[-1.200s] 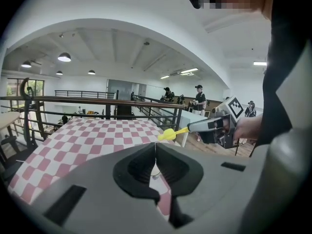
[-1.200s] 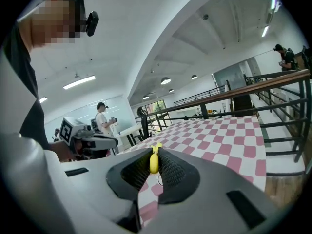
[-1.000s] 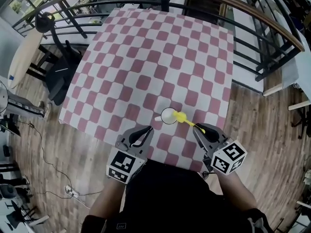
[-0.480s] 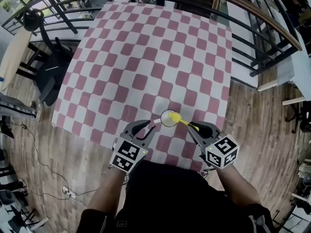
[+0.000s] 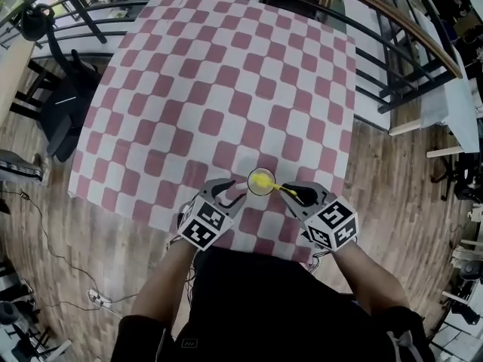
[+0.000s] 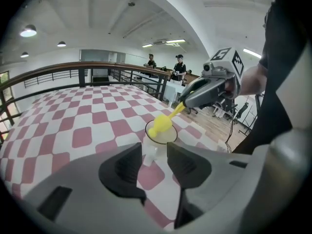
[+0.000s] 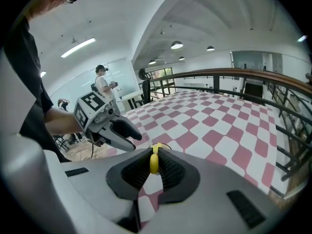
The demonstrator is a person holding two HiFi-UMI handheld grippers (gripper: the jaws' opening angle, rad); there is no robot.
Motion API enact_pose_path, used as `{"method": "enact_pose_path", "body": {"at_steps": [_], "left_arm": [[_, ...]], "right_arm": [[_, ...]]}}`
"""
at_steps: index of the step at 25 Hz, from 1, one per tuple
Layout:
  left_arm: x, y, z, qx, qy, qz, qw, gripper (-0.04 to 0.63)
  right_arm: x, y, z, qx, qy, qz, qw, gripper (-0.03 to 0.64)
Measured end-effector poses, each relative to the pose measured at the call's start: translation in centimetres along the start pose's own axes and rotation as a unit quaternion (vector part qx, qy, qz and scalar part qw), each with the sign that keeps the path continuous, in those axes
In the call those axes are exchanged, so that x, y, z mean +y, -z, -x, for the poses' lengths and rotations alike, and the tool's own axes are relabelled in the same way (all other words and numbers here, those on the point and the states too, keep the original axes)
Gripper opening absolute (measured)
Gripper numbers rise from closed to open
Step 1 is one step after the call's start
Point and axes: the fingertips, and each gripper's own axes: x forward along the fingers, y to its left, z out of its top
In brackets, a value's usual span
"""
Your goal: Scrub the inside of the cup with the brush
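A white cup (image 5: 261, 182) stands near the front edge of the checked table (image 5: 226, 89). The yellow brush (image 5: 264, 179) has its head in the cup's mouth, seen too in the left gripper view where the brush (image 6: 162, 124) dips over the cup (image 6: 160, 139). My right gripper (image 5: 296, 194) is shut on the brush handle (image 7: 154, 163), just right of the cup. My left gripper (image 5: 232, 192) sits just left of the cup; its jaws are opening, with the cup's handle (image 6: 148, 153) in the gap and the pads off it.
The red-and-white cloth covers the whole table. A dark railing (image 5: 392, 66) runs along the far and right sides, with wooden floor (image 5: 385, 179) below. A black chair (image 5: 64, 104) stands at the left. People stand far back (image 6: 179, 65) beyond the table.
The left gripper's jaws have spread apart and it has closed in on the cup's handle. The brush head has moved from the cup's rim into its mouth.
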Motion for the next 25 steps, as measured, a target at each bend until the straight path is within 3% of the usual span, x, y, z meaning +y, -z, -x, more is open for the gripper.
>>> {"method": "enact_pose_path", "body": {"at_steps": [8,14,18,25], "left_arm": [[0.3,1.2,-2.8,0.041,0.021,-0.057,0.9973,0.16],[0.4,2.3,-4.5,0.057,0.016,-0.087,0.9944,0.095],[0.4,2.3,-4.6,0.064,0.021,-0.107,0.992,0.086],[0.3,2.1,-4.7,0.072,0.02,-0.124,0.9894,0.078]], "right_arm": [[0.4,0.1,-1.3,0.038,0.01,0.059,0.997,0.043],[0.4,0.3,-2.2,0.068,0.015,0.104,0.992,0.043],[0.7,-0.3,-2.7,0.072,0.019,0.139,0.987,0.043],[0.9,-0.6,-4.1,0.12,0.043,0.305,0.944,0.043]]}}
